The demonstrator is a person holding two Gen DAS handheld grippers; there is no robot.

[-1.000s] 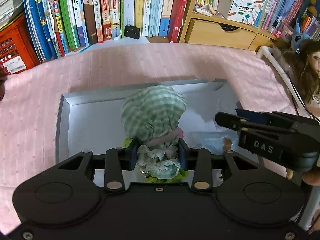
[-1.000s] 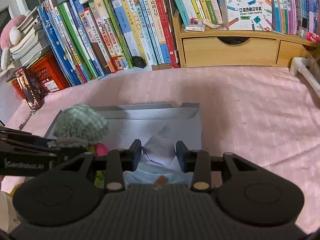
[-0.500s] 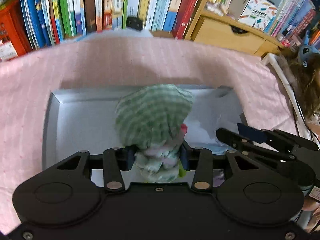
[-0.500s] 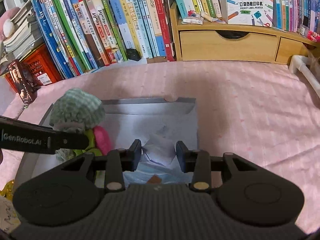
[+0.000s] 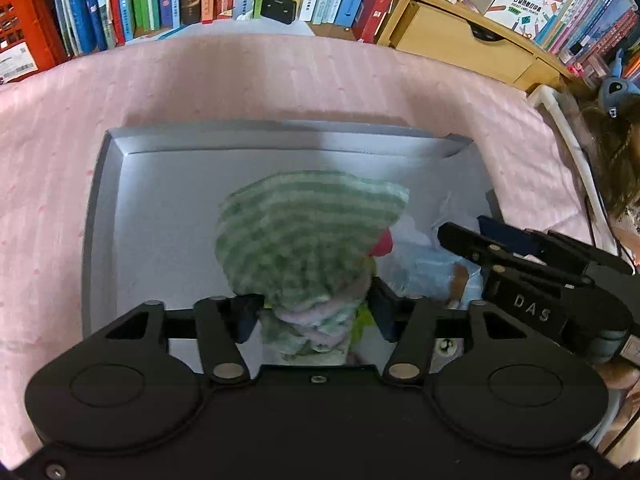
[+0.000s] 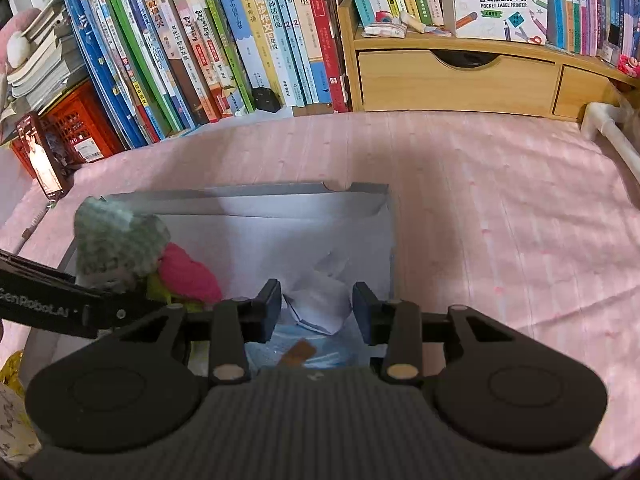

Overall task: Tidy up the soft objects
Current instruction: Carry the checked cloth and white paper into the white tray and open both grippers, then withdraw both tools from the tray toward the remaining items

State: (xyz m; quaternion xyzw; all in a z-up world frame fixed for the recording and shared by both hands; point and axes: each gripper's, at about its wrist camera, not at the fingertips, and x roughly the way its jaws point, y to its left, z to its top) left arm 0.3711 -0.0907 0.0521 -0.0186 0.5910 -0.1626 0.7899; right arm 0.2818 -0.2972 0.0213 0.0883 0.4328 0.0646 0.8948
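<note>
The left gripper (image 5: 312, 312), its jaws just spread, brackets the limp green-checked cloth doll (image 5: 304, 236) at its cinched neck, the surest hold over the grey box (image 5: 96, 208).

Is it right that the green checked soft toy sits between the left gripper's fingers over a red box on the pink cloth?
Not quite: the box is grey, not red, as the left wrist view shows. The rest holds: the green checked soft toy sits between the left gripper's fingers, whose jaws have just been opening, above the pink cloth.
</note>
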